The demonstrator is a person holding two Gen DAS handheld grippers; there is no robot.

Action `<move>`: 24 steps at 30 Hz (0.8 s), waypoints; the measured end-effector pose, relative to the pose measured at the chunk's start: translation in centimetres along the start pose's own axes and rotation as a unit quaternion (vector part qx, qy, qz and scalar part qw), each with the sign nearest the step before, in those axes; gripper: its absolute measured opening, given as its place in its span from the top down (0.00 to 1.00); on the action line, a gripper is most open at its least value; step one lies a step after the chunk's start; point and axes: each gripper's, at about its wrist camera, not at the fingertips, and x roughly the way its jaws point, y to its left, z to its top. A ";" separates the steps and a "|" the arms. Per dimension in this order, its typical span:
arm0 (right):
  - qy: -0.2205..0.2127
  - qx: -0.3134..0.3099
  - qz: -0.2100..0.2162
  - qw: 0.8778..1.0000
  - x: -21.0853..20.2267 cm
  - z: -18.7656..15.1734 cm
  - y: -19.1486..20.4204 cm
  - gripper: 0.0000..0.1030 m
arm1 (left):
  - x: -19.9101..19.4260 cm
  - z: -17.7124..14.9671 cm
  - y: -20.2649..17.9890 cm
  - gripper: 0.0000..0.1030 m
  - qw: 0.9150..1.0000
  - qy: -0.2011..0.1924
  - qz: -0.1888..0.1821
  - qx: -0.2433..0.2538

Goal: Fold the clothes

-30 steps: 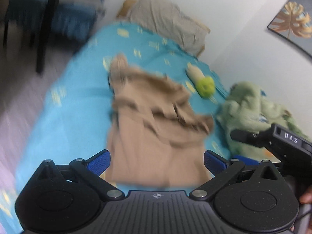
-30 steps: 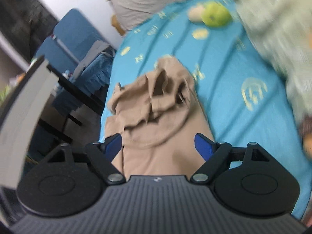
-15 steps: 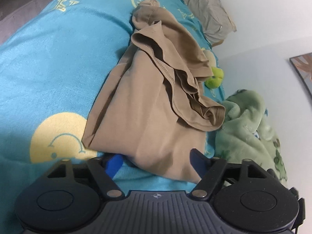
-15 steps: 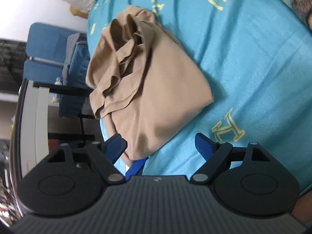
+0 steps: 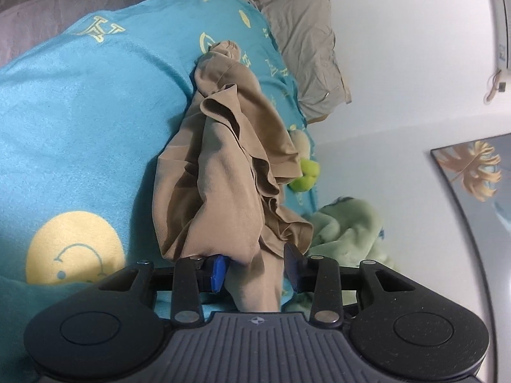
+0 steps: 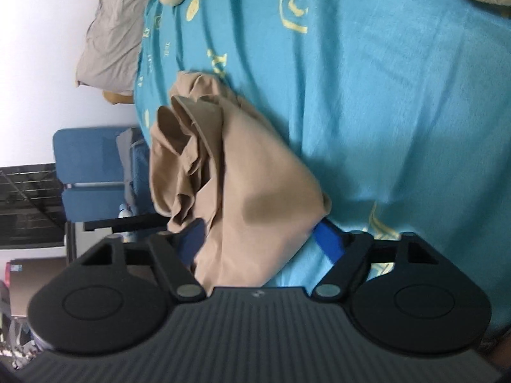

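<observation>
A crumpled tan garment (image 5: 230, 166) lies on the turquoise bedspread (image 5: 80, 121). My left gripper (image 5: 255, 271) has its blue pads closing around the garment's near edge, with cloth bunched between them and lifted a little. In the right wrist view the same tan garment (image 6: 242, 185) fills the space between the fingers of my right gripper (image 6: 258, 242); its blue pads stand wide on either side of the cloth and the near edge drapes over the gripper body.
A grey pillow (image 5: 309, 51) lies at the head of the bed by the white wall. A green plush toy (image 5: 306, 172) and a pale green blanket (image 5: 348, 233) lie to the right. Blue chairs (image 6: 92, 172) and a dark table stand beside the bed.
Both grippers came down to the garment's near edge. The left jaws narrowed onto the cloth and raised it; the cloth now bunches up between the right gripper's fingers.
</observation>
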 end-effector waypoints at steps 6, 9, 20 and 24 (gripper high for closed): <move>0.002 -0.023 -0.037 0.999 1.0 -0.1 0.3 0.79 | 0.5 -0.3 0.4 0.33 1.000 0.018 0.009 -0.019; -0.007 -0.041 -0.011 0.999 0.4 -0.3 0.9 0.86 | 1.0 -0.5 0.4 0.33 0.999 0.025 0.024 -0.026; -0.027 -0.142 0.074 0.987 -2.8 0.3 6.4 0.89 | 0.4 1.3 -2.1 0.86 0.998 -0.008 0.035 -0.054; -0.034 -0.163 0.087 0.982 -5.5 -0.9 7.6 0.89 | -2.4 0.5 -5.5 0.91 0.999 -0.037 0.038 -0.011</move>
